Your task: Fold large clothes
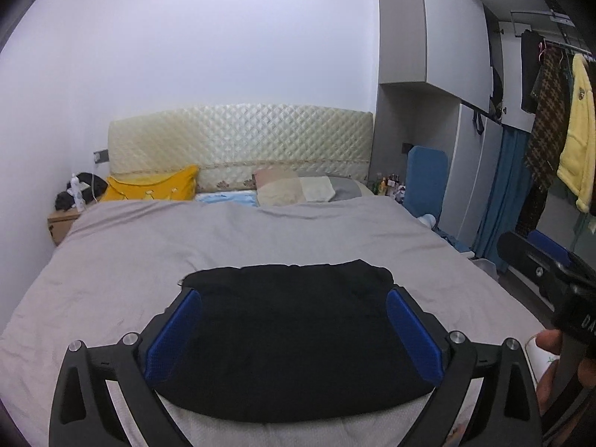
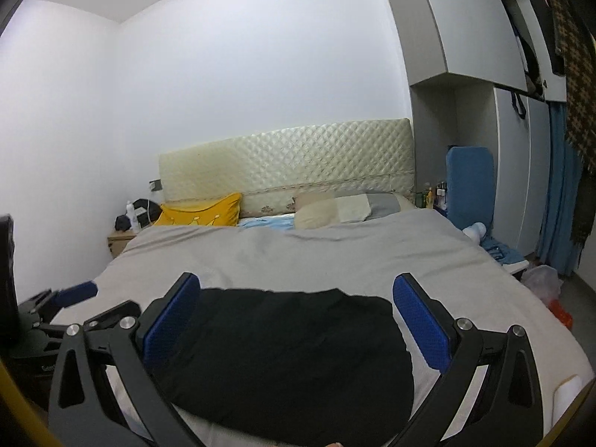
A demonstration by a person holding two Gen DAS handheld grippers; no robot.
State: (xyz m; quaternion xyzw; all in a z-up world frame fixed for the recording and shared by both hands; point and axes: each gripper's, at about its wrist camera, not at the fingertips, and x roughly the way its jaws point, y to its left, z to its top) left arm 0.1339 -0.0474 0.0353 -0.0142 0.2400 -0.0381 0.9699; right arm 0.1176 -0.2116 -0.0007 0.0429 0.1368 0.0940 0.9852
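Left wrist: left gripper [image 1: 294, 331] jaws spread wide, nothing between the pads, hanging above the bed [image 1: 111, 260]. Black garment [image 1: 290, 339] lies folded flat on the bed's near end, a compact block on the grey cover, well apart from the pillows. It shows through the gap between the fingers but sits below them, no contact visible. Right gripper [image 1: 547, 257] enters at the bed's right side, with part of a hand [image 1: 551, 350] on its handle.

Right wrist: right gripper [image 2: 296, 329] also wide open and empty, above the bed's [image 2: 372, 257] near end. Garment [image 2: 283, 361] sits under it, edges slightly rumpled on the right. Left gripper [image 2: 67, 298] visible off the bed's left edge, blurred.

At the bed's far end: yellow pillow [image 2: 201, 214], beige pillow [image 2: 335, 208], quilted headboard [image 2: 287, 156]. Right of the bed: wardrobe [image 2: 476, 37] and hanging clothes [image 1: 558, 130].
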